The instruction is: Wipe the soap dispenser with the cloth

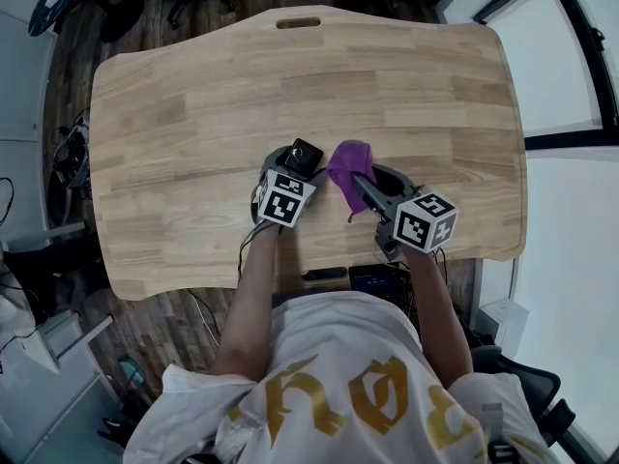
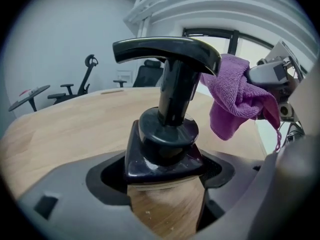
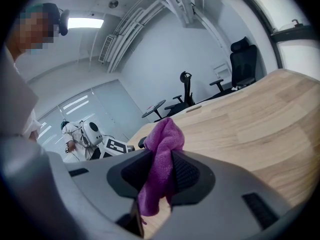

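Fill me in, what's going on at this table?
A person holds a claw in each hand over the light wooden table. The left claw grips the black pump-top soap dispenser. The right claw pinches a crumpled purple cloth, held right beside the pump head. Whether the cloth touches it is unclear.

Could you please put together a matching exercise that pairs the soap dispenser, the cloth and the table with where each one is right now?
Things:
1. black pump soap dispenser
2. purple terry cloth
3. light wooden table

Places:
a. pinched in the right gripper
b. beneath both grippers
c. clamped in the left gripper

Pairs: 1-c, 2-a, 3-b
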Available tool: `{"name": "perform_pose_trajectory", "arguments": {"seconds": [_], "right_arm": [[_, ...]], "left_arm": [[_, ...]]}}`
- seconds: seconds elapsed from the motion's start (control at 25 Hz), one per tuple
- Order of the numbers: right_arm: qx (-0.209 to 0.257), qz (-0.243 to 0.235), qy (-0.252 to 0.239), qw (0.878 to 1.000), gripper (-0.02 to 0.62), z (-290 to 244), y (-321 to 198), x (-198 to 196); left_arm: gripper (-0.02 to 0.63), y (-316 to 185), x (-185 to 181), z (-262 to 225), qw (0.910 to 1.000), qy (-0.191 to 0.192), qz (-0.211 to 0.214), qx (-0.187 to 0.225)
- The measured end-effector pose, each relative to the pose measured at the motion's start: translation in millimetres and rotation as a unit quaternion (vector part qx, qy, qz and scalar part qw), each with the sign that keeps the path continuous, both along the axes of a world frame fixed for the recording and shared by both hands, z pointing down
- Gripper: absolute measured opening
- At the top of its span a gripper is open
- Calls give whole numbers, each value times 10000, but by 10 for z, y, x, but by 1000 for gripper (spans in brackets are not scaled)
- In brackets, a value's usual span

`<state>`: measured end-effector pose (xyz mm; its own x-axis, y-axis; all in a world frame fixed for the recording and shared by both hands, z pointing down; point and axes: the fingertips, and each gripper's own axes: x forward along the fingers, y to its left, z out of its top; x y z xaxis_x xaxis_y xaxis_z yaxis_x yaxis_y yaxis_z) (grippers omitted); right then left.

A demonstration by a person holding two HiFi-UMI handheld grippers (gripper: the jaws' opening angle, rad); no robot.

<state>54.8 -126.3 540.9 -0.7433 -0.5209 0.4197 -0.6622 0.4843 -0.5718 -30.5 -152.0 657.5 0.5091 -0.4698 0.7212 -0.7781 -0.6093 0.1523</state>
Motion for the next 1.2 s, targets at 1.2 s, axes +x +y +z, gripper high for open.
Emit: {"name": "perform_pose_trajectory", "arguments": {"seconds": [1.2], "right_arm": [[571,765,-765,9925,118,-542,256,52]], "left_arm": [[391,626,-429,-750,9715,1937,-1335,-288]]}}
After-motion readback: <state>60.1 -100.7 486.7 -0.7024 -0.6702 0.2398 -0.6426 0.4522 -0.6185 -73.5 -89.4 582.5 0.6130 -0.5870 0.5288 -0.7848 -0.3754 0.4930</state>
